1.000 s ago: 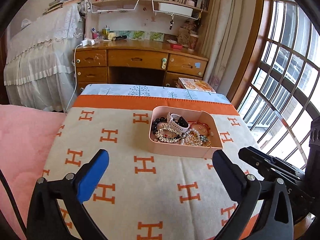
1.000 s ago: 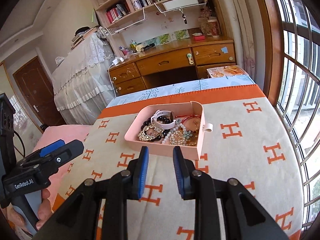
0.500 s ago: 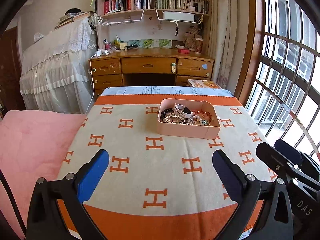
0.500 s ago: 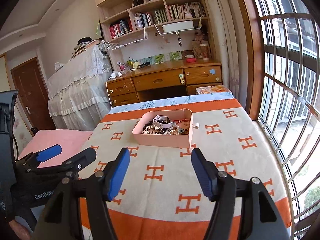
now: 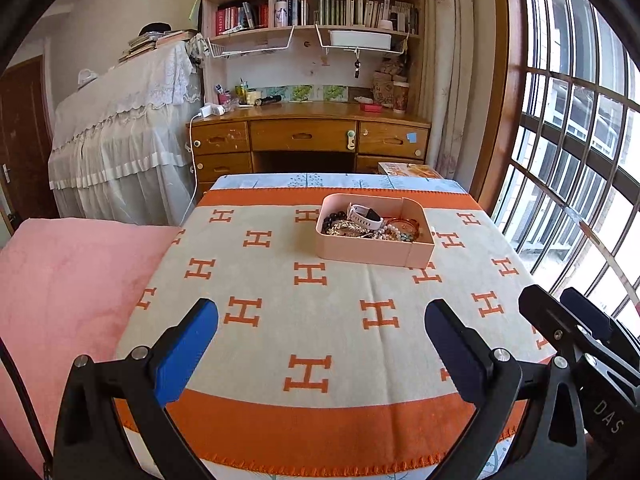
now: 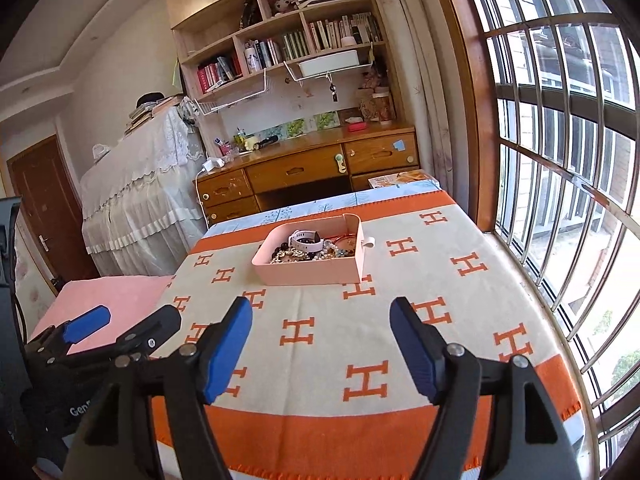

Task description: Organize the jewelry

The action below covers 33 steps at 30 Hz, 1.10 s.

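Where it sits on the H-patterned blanket [image 5: 304, 320], the pink tray [image 5: 372, 249] holds tangled jewelry [image 6: 308, 249], pieces indistinct; left gripper [image 5: 320, 344] and right gripper [image 6: 322, 344] gape empty, the right's jaws having just been opening.

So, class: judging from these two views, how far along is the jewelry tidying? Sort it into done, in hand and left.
Done: the jewelry, including a white watch, lies together in the pink tray on the H-patterned blanket; none shows outside it. In hand: nothing. The left tongs are open and empty, and the right tongs have just been opening, nothing between them, both short of the tray. Left: seemingly nothing.
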Tool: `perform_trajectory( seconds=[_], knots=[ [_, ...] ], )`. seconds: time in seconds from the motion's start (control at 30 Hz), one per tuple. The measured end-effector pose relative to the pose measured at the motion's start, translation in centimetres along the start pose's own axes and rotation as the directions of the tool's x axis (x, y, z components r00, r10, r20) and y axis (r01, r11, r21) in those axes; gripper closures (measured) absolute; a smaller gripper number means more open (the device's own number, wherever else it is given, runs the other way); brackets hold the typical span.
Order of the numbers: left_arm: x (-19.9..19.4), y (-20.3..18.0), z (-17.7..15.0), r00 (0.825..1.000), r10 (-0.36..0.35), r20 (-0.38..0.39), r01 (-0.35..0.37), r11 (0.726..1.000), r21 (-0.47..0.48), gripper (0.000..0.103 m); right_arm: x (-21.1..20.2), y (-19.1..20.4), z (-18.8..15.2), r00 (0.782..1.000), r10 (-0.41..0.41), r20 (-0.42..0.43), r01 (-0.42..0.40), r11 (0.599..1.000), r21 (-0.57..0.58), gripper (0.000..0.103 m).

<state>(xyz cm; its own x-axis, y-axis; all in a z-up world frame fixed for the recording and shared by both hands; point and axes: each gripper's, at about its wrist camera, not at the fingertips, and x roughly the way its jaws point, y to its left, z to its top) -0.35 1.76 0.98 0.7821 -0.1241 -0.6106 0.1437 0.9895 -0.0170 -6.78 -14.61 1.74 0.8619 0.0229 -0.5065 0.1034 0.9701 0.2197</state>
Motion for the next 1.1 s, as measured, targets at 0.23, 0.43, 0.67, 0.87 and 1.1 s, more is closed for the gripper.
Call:
perform_trajectory(
  seconds=[0.23, 0.43, 0.67, 0.87, 1.1],
  knots=[
    [-0.6, 0.1, -0.2, 1.0, 0.001, 0.028, -0.001, 1.0, -0.007, 0.001, -1.1, 0.5, -0.3, 0.999, -0.017, 0.05, 0.017, 1.0, -0.015, 0.031],
    [-0.6, 0.1, -0.3, 1.0, -0.008, 0.028, 0.008, 1.0, -0.011, 0.001, -1.5, 0.7, -0.3, 0.997, -0.034, 0.073, 0.036, 0.999, -0.023, 0.031],
    [-0.2, -0.1, -0.4, 1.0, 0.003, 0.008, -0.003, 1.0, -0.009, 0.001, -1.2, 0.5, -0.5, 0.998, -0.038, 0.059, 0.039, 0.999, -0.017, 0.031],
    [0.3, -0.3, -0.5, 1.0, 0.018, 0.001, -0.018, 1.0, -0.006, 0.001, -0.7, 0.4, -0.6, 0.998, -0.042, 0.047, 0.043, 0.999, -0.016, 0.031],
    [0.6, 0.0, -0.6, 0.999, 0.034, -0.002, -0.034, 0.999, -0.001, 0.001, -0.1, 0.6, -0.9, 0.998, -0.049, 0.033, 0.05, 0.999, -0.02, 0.031]
  ],
)
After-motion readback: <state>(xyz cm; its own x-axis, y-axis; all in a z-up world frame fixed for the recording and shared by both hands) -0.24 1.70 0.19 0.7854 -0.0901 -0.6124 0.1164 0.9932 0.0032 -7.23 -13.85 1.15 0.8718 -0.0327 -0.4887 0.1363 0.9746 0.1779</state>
